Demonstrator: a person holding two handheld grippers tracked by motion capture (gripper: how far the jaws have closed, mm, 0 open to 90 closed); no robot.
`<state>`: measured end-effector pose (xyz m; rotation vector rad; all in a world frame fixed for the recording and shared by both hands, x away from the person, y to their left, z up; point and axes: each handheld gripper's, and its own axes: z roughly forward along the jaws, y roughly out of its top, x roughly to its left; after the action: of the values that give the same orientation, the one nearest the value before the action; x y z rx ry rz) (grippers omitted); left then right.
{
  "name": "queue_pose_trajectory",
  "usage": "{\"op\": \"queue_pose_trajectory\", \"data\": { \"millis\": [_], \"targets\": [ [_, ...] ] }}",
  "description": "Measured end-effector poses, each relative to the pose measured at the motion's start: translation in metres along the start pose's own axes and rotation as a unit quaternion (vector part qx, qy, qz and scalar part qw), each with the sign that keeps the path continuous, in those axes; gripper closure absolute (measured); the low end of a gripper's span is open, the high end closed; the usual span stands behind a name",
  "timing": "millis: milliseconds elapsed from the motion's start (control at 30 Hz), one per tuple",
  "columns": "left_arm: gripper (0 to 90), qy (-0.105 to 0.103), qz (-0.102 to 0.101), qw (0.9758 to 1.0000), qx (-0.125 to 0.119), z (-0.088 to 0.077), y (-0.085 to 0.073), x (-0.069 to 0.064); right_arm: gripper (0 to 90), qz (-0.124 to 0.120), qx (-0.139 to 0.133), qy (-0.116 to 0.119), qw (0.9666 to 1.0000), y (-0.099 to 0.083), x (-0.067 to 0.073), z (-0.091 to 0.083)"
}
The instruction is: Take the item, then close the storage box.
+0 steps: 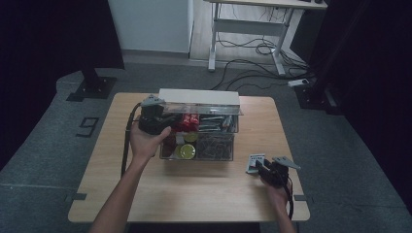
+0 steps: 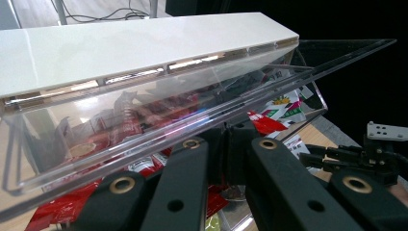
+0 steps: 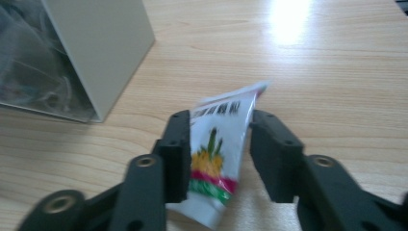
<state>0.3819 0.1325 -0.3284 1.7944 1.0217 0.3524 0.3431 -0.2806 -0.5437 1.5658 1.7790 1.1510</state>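
Observation:
A clear plastic organiser box (image 1: 214, 148) with a white back (image 1: 199, 95) stands mid-table, its clear lid (image 1: 218, 110) raised. My left gripper (image 1: 160, 118) is at the box's upper left, shut on the lid's front edge (image 2: 144, 139); its fingertips (image 2: 226, 142) meet just under that rim. A small white sachet (image 1: 254, 162) with a green and red print lies on the table right of the box. My right gripper (image 3: 220, 120) straddles the sachet (image 3: 216, 159): the jaws stand apart, one pad beside it, the other clear of it.
Inside the box are red packets (image 1: 189, 121), a yellow round item (image 1: 186, 151) and dark metal clips (image 1: 216, 143). The box's white corner (image 3: 101, 53) stands close to the upper left of my right gripper. Bare wood (image 3: 312, 72) extends beyond the sachet.

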Motion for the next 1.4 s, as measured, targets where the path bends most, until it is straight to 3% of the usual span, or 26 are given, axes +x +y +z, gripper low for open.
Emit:
{"op": "queue_pose_trajectory", "data": {
  "millis": [133, 300, 867, 1400],
  "targets": [
    [88.6, 0.000, 0.000, 1.0000, 0.000, 0.000, 0.000, 0.000, 48.5, -0.001, 0.014, -0.005, 0.9999, 0.000, 0.000, 0.002],
    [88.6, 0.000, 0.000, 1.0000, 0.000, 0.000, 0.000, 0.000, 46.5, 0.003, 0.009, -0.008, 0.9999, 0.001, 0.001, -0.001],
    [90.0, -0.003, -0.001, 1.0000, 0.001, -0.001, -0.001, -0.001, 46.4, 0.011, -0.014, 0.014, 0.9997, 0.005, 0.004, -0.011],
    [90.0, -0.007, 0.001, 1.0000, 0.002, -0.003, -0.003, -0.003, 47.9, 0.017, -0.021, 0.013, 0.9996, 0.006, 0.002, -0.015]
  ]
}}
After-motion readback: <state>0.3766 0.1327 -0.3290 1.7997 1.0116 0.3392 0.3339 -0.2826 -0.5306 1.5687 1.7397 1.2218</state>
